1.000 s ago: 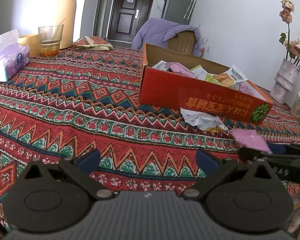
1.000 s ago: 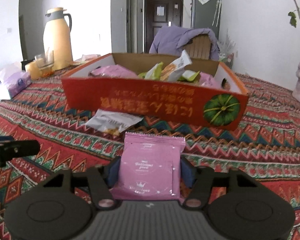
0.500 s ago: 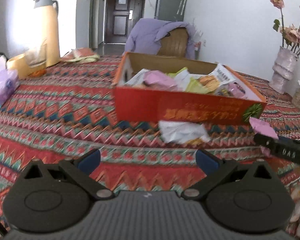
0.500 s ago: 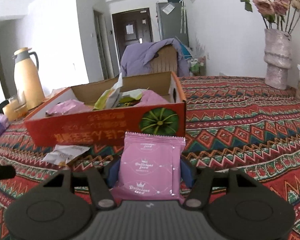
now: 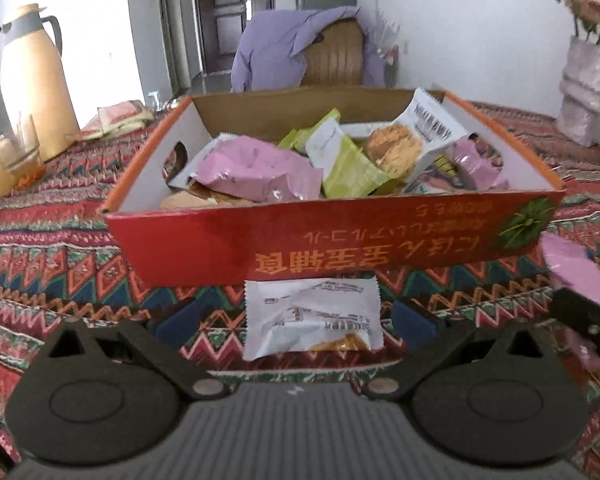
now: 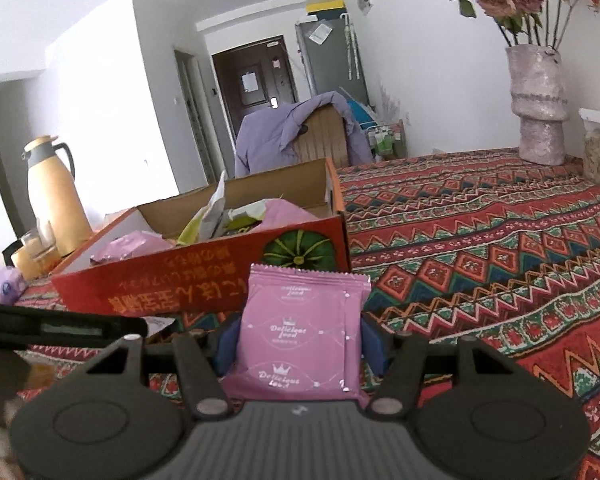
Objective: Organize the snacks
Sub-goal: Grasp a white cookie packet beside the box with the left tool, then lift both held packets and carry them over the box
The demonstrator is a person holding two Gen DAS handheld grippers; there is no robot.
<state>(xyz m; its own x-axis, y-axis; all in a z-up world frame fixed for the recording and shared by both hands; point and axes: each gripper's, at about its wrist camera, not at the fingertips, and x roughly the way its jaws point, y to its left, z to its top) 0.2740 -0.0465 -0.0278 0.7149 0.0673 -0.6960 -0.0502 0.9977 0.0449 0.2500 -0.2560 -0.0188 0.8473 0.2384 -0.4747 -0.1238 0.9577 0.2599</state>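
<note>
Patterned red cloth (image 6: 480,248) covers the whole table, and across the middle of both views sits the red cardboard box (image 5: 332,240), already heaped with snack packets — pink, green and white ones lying every way.

Your right gripper (image 6: 300,344) is clamped on a pink packet (image 6: 300,332), its pads pressing the packet's two sides at the lower centre of the right wrist view. The packet stands upright between them, with the box's near right corner just behind it in the frame. That packet looks to be on its way to the box, so this step is a carry, not yet a drop.

Your left gripper (image 5: 300,320) has its fingers spread wide with nothing between them. Straight ahead of it, at the lower centre of the left wrist view, a white packet (image 5: 312,320) lies flat on the cloth, its far edge right at the foot of the box's front wall.

Next, I judge you'll want to lift the pink packet over the front wall and release it where the pile is lower. Then bring the left gripper down around the white packet — it lies flat, so the pads must catch its edges without snagging the cloth.
</note>
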